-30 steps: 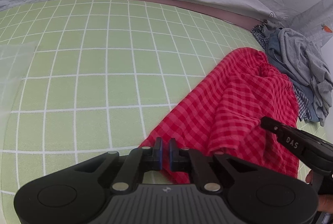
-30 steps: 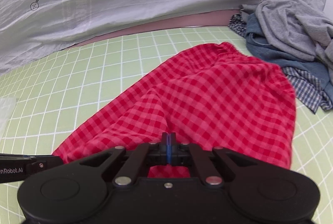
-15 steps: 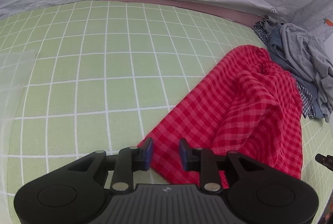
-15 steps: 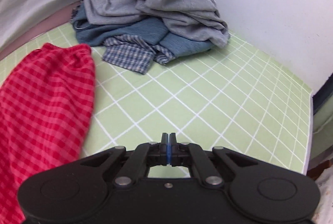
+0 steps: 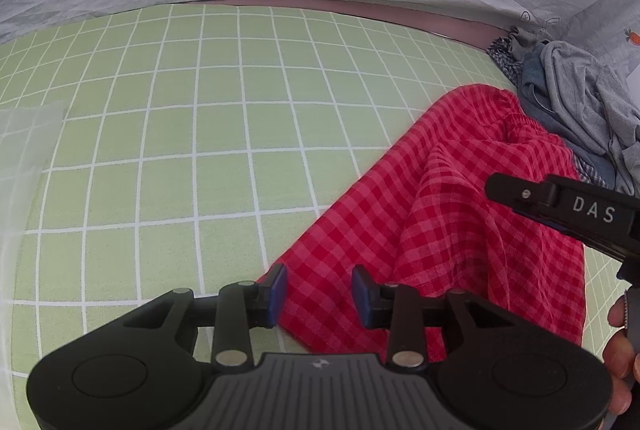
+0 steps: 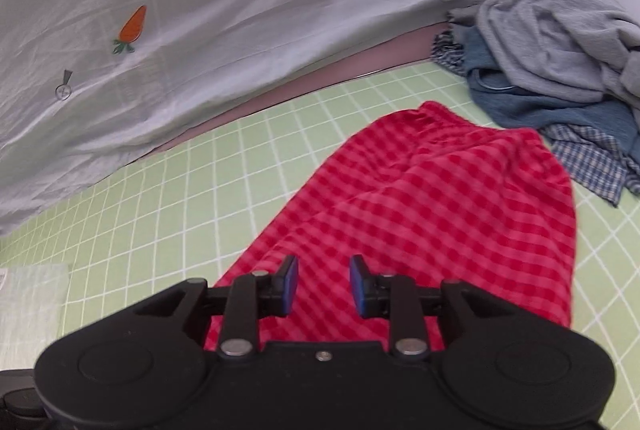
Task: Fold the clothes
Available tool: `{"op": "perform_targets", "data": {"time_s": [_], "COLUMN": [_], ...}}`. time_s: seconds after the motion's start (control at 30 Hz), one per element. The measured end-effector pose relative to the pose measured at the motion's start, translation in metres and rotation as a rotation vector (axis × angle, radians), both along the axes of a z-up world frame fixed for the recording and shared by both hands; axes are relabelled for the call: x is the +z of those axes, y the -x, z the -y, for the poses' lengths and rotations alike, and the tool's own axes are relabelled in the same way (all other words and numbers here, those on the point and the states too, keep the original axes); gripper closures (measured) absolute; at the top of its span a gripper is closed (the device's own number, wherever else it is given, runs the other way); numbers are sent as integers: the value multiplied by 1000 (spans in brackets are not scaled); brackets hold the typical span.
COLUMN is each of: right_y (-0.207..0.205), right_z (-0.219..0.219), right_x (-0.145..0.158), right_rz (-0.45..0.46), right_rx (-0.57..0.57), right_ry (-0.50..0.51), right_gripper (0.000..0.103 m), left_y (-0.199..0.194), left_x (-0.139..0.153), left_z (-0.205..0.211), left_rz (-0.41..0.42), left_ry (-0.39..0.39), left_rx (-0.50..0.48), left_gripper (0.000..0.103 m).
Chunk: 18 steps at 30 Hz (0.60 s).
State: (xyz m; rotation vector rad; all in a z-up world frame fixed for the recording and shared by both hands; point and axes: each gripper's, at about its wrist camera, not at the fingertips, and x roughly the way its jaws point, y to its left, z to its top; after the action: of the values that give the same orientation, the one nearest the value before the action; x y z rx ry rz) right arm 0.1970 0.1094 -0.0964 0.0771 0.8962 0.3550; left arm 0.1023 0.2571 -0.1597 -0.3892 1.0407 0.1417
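A red checked garment lies folded lengthwise on the green grid mat, its gathered waistband at the far end. It also shows in the right wrist view. My left gripper is open and empty, its jaws over the garment's near left corner. My right gripper is open and empty above the garment's near end. The right gripper also shows in the left wrist view, over the garment's right side.
A pile of grey, blue and checked clothes sits at the far right of the mat. A pale sheet with carrot prints hangs along the back. A translucent plastic sheet lies at the left edge.
Both grippers have opened and let go of the garment. The right gripper swung away to the right toward the clothes pile, then came back over the garment.
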Motion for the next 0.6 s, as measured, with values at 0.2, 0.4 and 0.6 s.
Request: {"op": "perform_targets", "data": {"time_s": [0.2,0.4,0.6], "right_y": [3,9,12], "right_z": [-9,-9,-2], "right_x": [-20,-32,-28], "right_rz": [-89,-112,-86], "right_rx": [10,30,46], "right_ry": [2,59,82], "right_gripper": [68,79,102], "left_y": [-3,-6,-6], "left_x": [-1,-1,-1], "left_z": [3,9,13], "left_rz": [8,10,6], "left_ry": [-6,-24,-53], "left_rx": [-13,-40,-57], "left_gripper": [63,54,52]}}
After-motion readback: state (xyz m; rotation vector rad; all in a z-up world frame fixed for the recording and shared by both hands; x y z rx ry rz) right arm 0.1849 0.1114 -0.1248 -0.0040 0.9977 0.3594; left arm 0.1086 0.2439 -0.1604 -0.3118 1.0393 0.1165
